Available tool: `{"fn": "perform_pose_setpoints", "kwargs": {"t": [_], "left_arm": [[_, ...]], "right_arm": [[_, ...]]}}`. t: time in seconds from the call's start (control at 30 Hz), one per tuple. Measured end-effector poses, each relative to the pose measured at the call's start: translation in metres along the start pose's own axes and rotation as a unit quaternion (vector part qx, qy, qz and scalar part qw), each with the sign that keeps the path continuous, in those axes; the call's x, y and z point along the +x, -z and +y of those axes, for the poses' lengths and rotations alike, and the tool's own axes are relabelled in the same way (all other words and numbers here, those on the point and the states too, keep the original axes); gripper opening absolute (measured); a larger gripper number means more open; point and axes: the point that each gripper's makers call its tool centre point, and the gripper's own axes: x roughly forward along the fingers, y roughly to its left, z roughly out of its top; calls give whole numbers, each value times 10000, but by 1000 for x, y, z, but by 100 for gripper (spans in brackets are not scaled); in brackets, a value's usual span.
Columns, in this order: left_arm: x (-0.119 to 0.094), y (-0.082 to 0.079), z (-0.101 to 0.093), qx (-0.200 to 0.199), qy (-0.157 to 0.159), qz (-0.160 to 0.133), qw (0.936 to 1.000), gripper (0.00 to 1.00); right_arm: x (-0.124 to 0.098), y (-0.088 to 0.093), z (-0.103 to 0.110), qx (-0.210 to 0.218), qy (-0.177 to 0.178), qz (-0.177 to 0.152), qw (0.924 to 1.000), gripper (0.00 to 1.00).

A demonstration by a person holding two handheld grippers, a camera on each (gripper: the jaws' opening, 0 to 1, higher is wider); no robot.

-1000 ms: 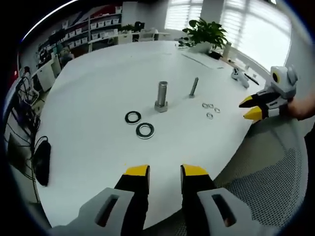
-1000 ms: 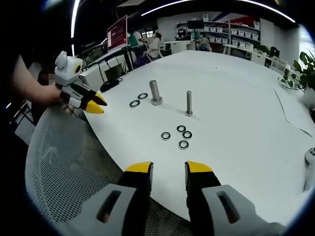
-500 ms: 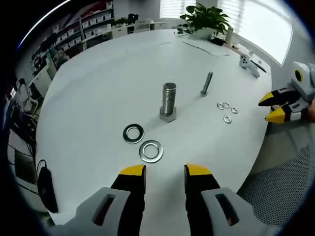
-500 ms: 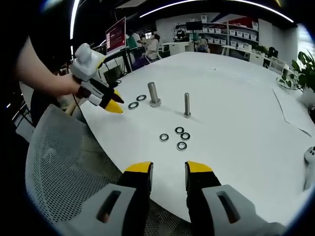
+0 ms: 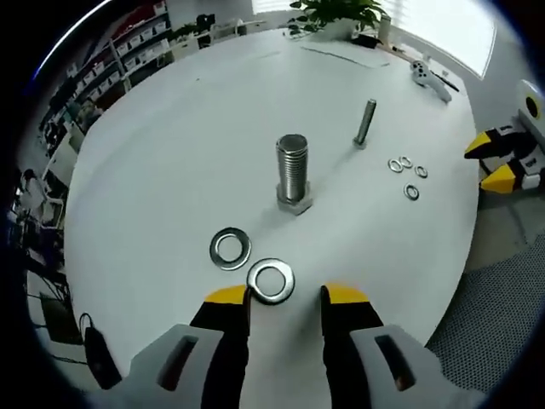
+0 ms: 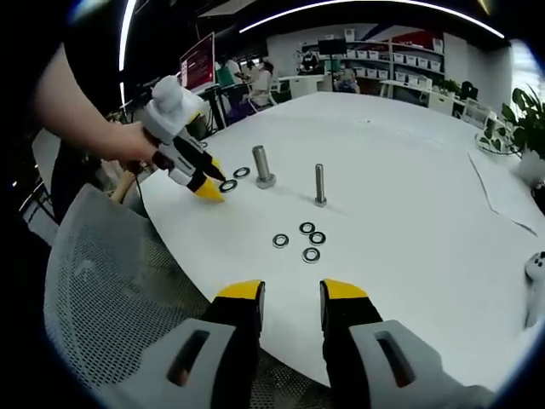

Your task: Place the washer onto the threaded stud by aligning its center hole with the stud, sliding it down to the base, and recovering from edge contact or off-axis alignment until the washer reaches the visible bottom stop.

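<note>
In the left gripper view my left gripper (image 5: 286, 296) is open, low over the white table (image 5: 170, 153). A large steel washer (image 5: 271, 280) lies flat just ahead of its yellow tips, and a second large washer (image 5: 230, 248) lies a little further left. Beyond them the thick threaded stud (image 5: 292, 170) stands upright on its hex base. My right gripper (image 5: 484, 164) hangs open past the table's right edge. In the right gripper view, the right gripper (image 6: 292, 294) is open near the table edge. A hand holds the left gripper (image 6: 207, 181) by the large washers (image 6: 228, 185), left of the stud (image 6: 260, 164).
A thin bolt (image 5: 364, 123) stands right of the stud, with several small washers (image 5: 411, 192) near it. A white controller (image 5: 430, 72) and a potted plant sit at the far edge. A mesh chair back (image 6: 102, 281) is below the table edge.
My left gripper has moved forward and down toward the large washers; the nearer one now lies right at its tips. The right gripper has stayed nearly in place.
</note>
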Motion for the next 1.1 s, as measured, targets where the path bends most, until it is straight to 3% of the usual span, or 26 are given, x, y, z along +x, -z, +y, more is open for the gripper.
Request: {"fn": "perform_pose_setpoints", "kwargs": {"t": [0.27,0.37,0.67,1.1], "left_arm": [[0,-7,10,90,-32,8,10000,29],[5,-3,12,94,11,153,9998,31],[8,-8,12,-31,270,222,9994,28],[6,-2,9,526,477,872,9937,23]], "right_arm": [[0,-1,-1,5,23,-18,10000,29],[0,-1,-1,-3,27,-15,10000,29],[0,-1,-1,0,31,-24,10000,29],[0,-2,-1,-5,22,-47,10000,29]]}}
